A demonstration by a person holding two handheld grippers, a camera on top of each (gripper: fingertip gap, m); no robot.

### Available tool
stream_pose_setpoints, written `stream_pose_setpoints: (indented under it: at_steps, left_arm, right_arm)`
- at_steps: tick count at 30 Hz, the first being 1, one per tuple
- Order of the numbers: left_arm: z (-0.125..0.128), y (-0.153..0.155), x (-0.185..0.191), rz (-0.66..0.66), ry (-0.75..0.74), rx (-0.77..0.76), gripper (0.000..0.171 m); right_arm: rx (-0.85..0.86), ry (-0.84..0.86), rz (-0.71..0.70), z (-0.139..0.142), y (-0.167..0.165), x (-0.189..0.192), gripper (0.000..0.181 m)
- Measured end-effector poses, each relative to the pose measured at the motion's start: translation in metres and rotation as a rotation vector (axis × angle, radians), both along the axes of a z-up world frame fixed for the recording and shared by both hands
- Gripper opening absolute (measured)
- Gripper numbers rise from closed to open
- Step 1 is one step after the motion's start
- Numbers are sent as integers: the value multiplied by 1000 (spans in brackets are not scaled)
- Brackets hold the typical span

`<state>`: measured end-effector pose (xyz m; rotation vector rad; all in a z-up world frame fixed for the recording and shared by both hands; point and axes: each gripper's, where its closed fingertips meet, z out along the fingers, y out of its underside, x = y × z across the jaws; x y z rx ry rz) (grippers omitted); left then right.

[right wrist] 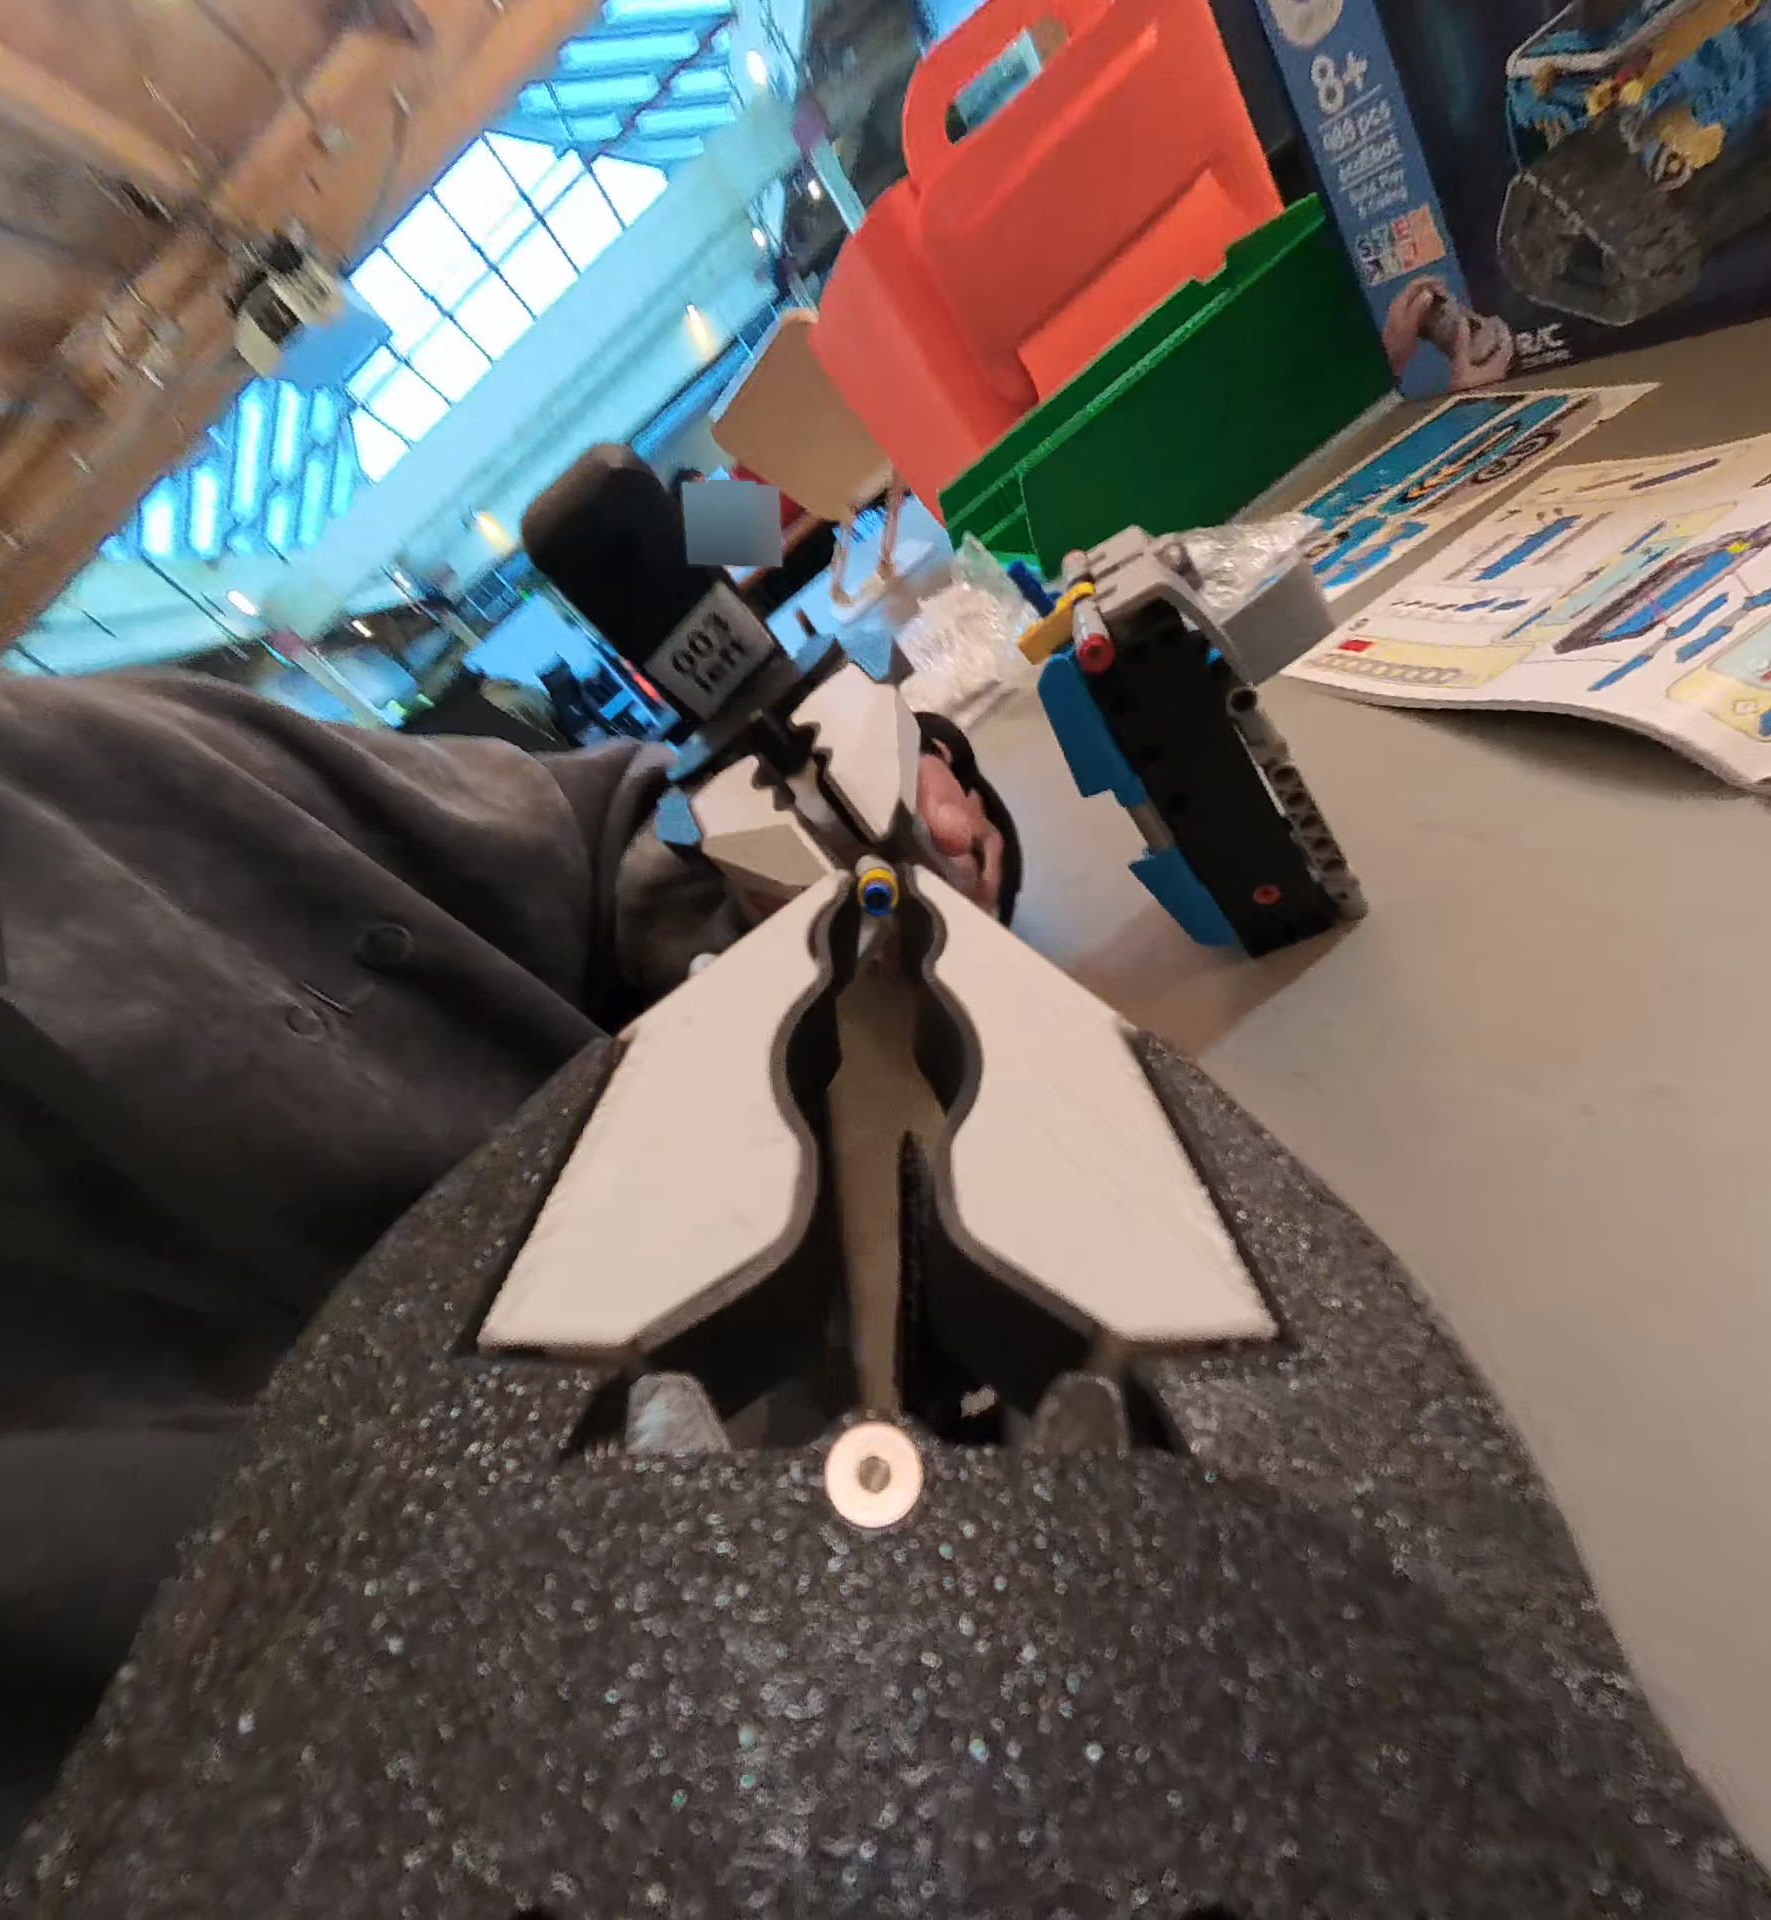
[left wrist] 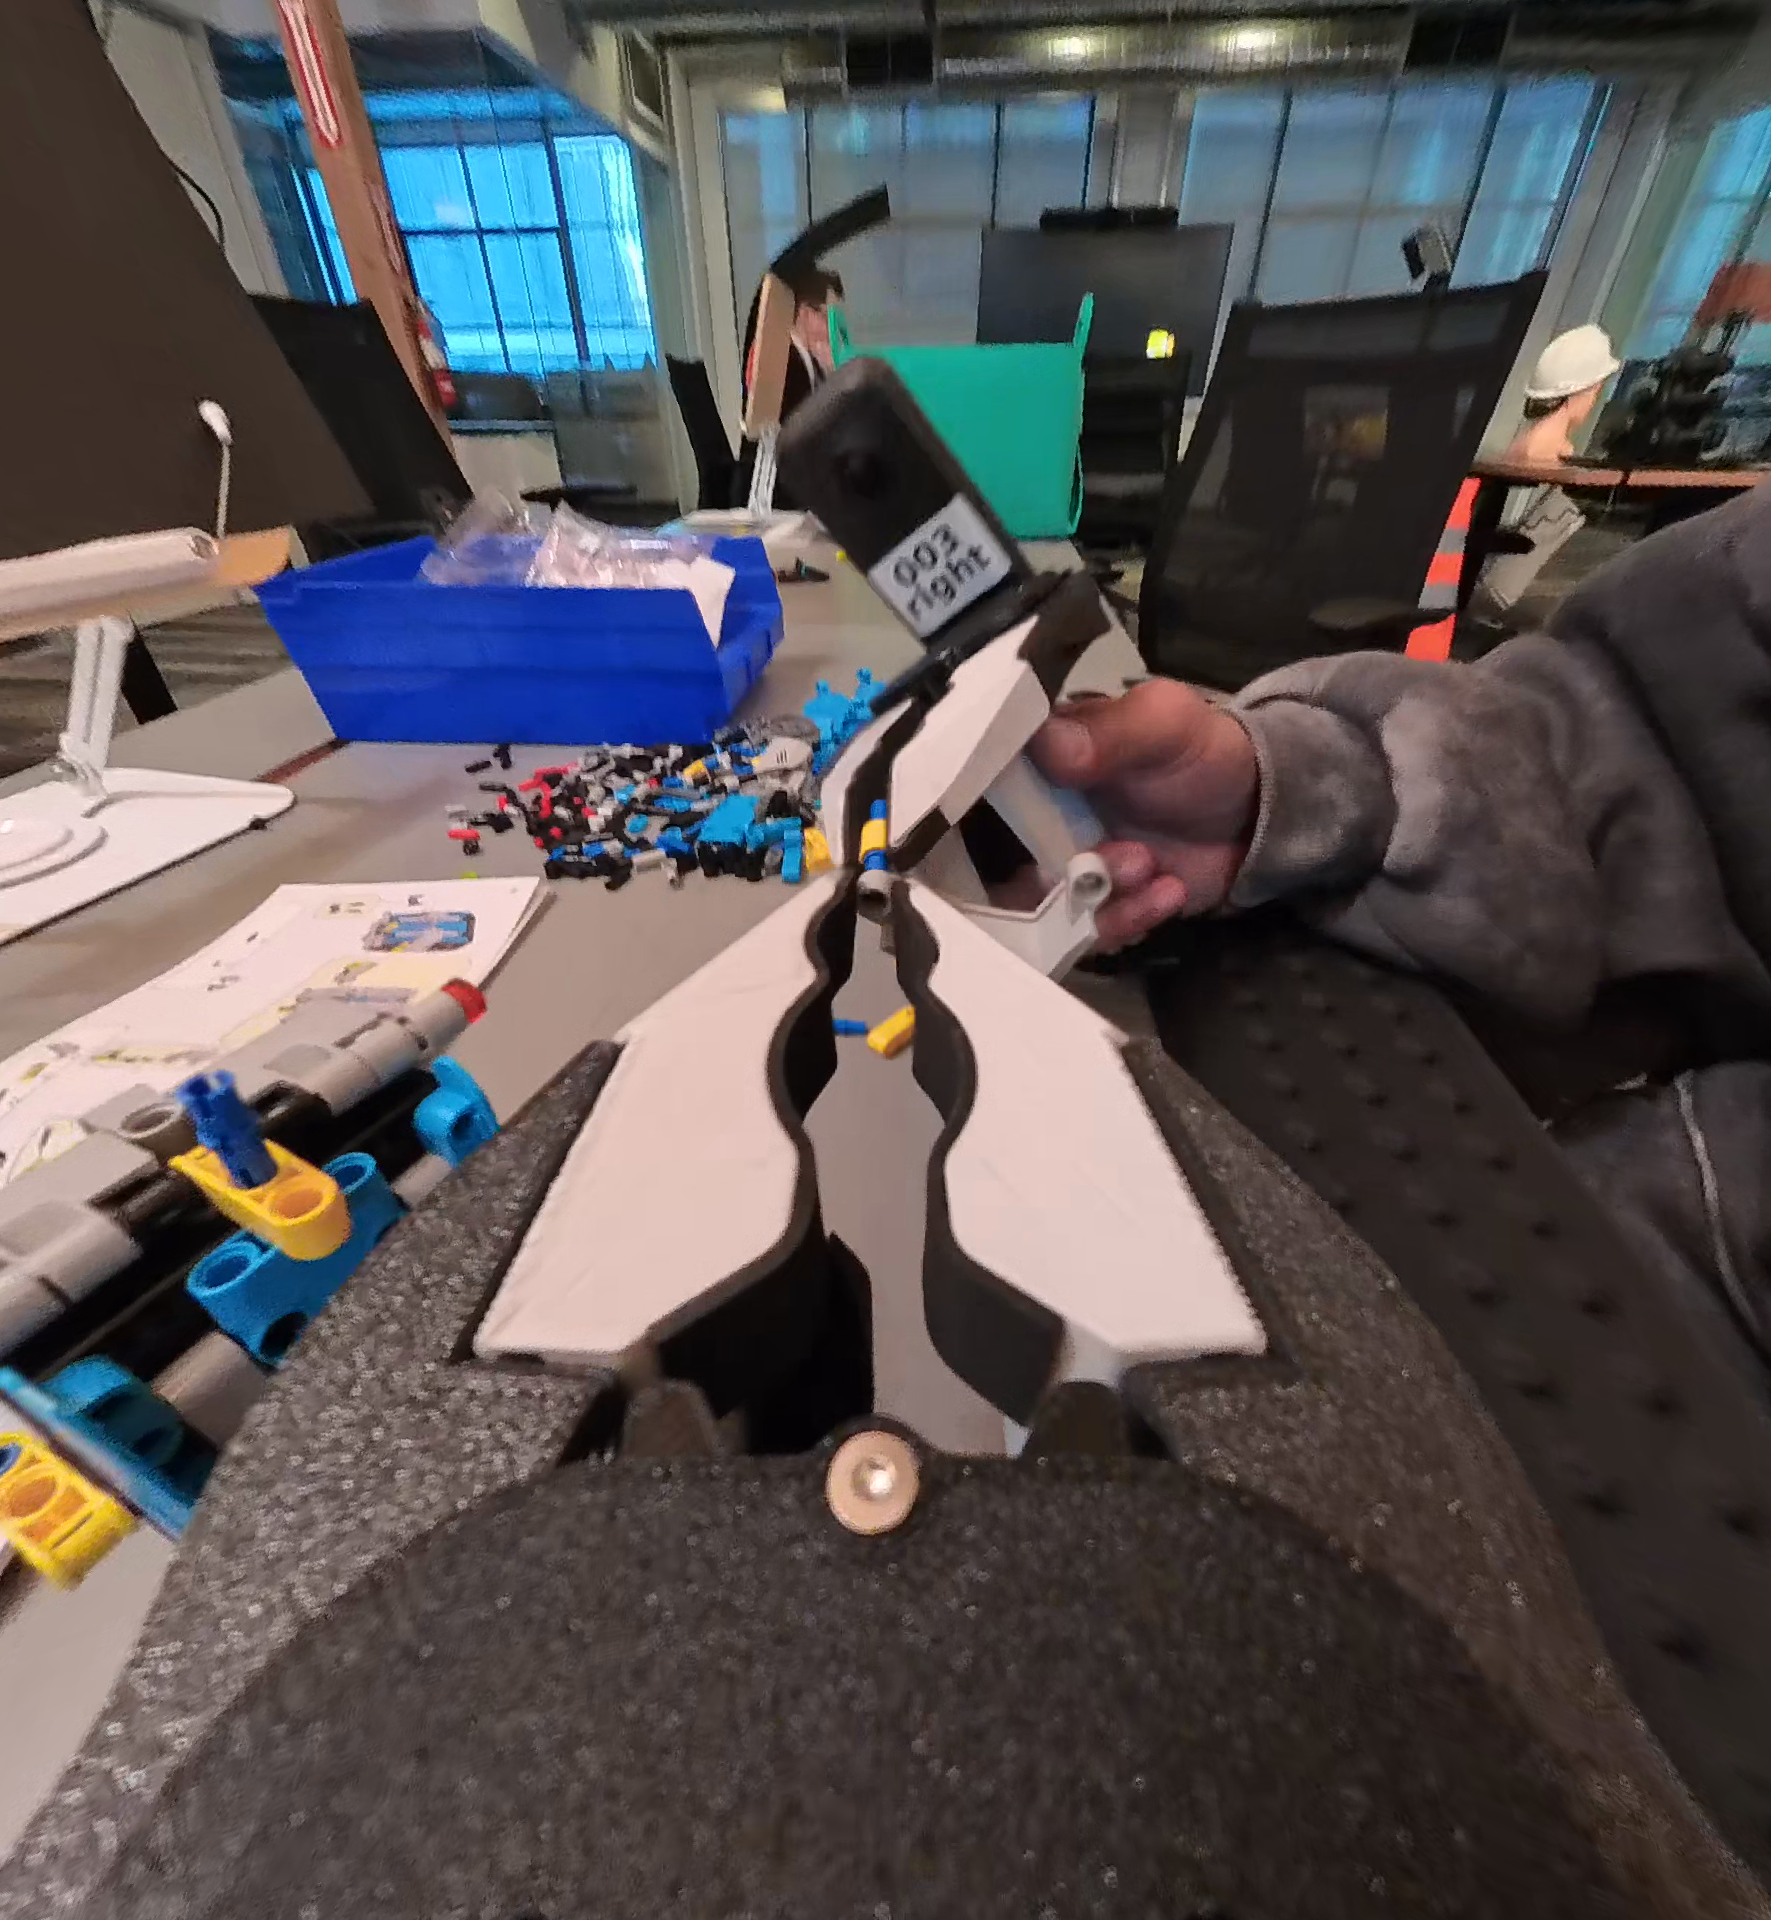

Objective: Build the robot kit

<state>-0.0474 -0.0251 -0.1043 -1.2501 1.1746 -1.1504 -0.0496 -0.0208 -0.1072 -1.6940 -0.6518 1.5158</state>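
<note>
Your left gripper (left wrist: pixel 873 894) and right gripper (right wrist: pixel 873 899) meet tip to tip, both clamped on one small axle (left wrist: pixel 872 847) above the worktop (left wrist: pixel 652 935), near the parts pile (left wrist: pixel 673 800). Pull unevenly and it may slip free.

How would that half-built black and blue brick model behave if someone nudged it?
The brick model stands on a narrow edge on the table, leaning, so it would probably tip rather than slide. It looks like rigid plastic, so likely stiff and fairly light. Small parts such as the yellow piece on top might pop off.
</note>
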Motion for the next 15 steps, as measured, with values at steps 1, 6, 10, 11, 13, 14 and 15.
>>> stream_pose_setpoints:
  at_steps: [1, 6, 10, 11, 13, 14, 15]
  left_arm:
    - [3, 0, 0, 8, -17, 13, 6]
    - [15, -5, -3, 22, -88, 76, 6]
    - [21, -11, -4, 31, -121, 169, 6]
    - [23, -12, -5, 41, -132, 202, 7]
    - [28, -15, -6, 57, -164, 274, 7]
    - [29, -15, -7, 73, -170, 311, 7]
    - [28, -14, -6, 90, -165, 341, 8]
  right_arm:
    - [-41, 42, 8, 2, 0, 0, 6]
    - [-159, 197, 66, 12, -4, -4, 7]
    - [-258, 313, 149, 19, -10, -5, 7]
    - [-277, 341, 163, 21, -11, -5, 6]
    - [-306, 391, 201, 26, -14, -7, 6]
    - [-303, 399, 201, 28, -14, -7, 6]
    - [-288, 388, 193, 28, -14, -7, 6]
